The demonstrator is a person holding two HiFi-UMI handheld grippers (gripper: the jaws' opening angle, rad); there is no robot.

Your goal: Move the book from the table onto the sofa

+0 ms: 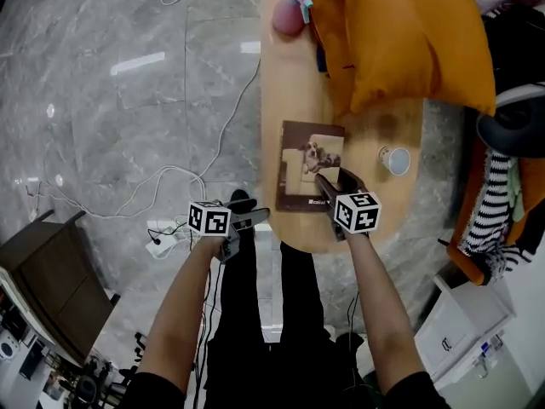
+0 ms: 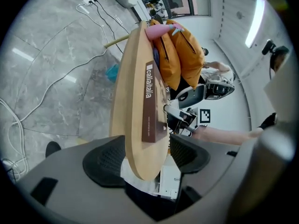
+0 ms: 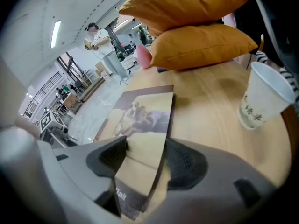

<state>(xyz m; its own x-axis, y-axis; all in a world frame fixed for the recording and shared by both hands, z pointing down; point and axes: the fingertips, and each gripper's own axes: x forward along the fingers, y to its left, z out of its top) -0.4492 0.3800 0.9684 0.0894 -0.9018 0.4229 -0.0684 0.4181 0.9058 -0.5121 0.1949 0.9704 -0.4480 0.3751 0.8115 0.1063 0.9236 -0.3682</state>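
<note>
Across the left of the head view runs grey marble floor (image 1: 111, 83), with white cables (image 1: 217, 139) looping to a power strip (image 1: 162, 244) and a dark cabinet (image 1: 47, 284) at the lower left. Right of that stands the oval wooden table (image 1: 285, 92). Two orange cushions (image 1: 409, 32) are piled on its far end beside a pink object (image 1: 288, 17) that I can't identify, and a white paper cup (image 1: 395, 160) stands upright toward its right edge. Striped fabric (image 1: 494, 207) hangs past the table on the right. Through the right gripper view I see a bright room with tall windows (image 3: 65, 66) and a person (image 3: 96, 37) standing well back.

The book (image 1: 311, 167), brown-covered with a dog pictured on it, lies flat on the table's near end, left of the cup and apart from it. Its lower edge sits just short of the table's near edge.

My left gripper (image 1: 251, 220) sits at the table's near-left edge, released. In its own view the fingers (image 2: 105, 160) stand wide apart with the table's near rim between them and the book's near end just beyond, and they are clamped on nothing. My right gripper (image 1: 335, 180) is released too, angled down over the book's near-right part. Its left finger (image 3: 110, 155) hovers over the cover and its right finger (image 3: 187, 160) is over bare wood just past the book's right edge. That edge runs between them, and the pads are not pressing on it.
</note>
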